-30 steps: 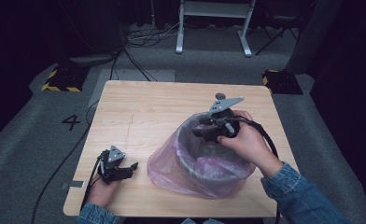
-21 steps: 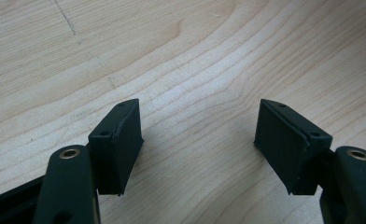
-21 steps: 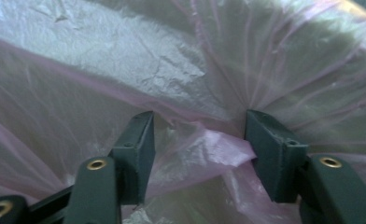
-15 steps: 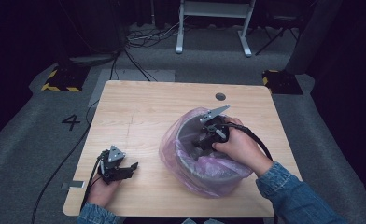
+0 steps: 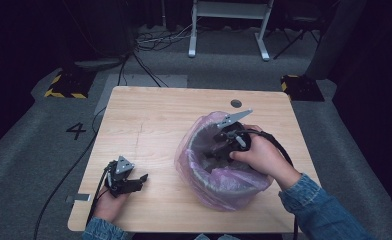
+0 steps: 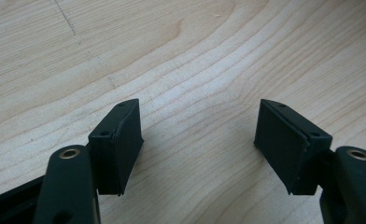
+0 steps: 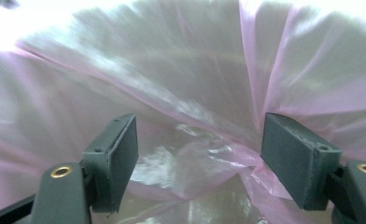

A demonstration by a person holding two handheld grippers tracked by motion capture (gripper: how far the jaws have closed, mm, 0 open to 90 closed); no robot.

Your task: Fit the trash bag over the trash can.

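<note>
The pink plastic bag (image 5: 219, 187) lines a round bin (image 5: 204, 172) that stands on the right half of the tabletop (image 5: 149, 125), near the front edge; the bag's film is draped over the bin's rim and hangs down its outer wall; the mouth is open upward. The right claw (image 5: 223, 145) is lowered into that mouth, held by the person's right hand (image 5: 256, 155), with its cable looping off to the right; its jaws have just been opening and now stand apart; in the right gripper view (image 7: 200, 154) creased pink film lies between and beyond the pads, and neither pad presses on it, so nothing is clamped. The picture there is blurred, and whether a pad brushes the film cannot be told. The left claw (image 5: 136, 181) rests low on the tabletop at the front left, well apart from the bin, in the person's left hand (image 5: 109, 202); in the left gripper view (image 6: 197, 140) its jaws stand wide apart over bare wood grain, holding nothing.
</note>
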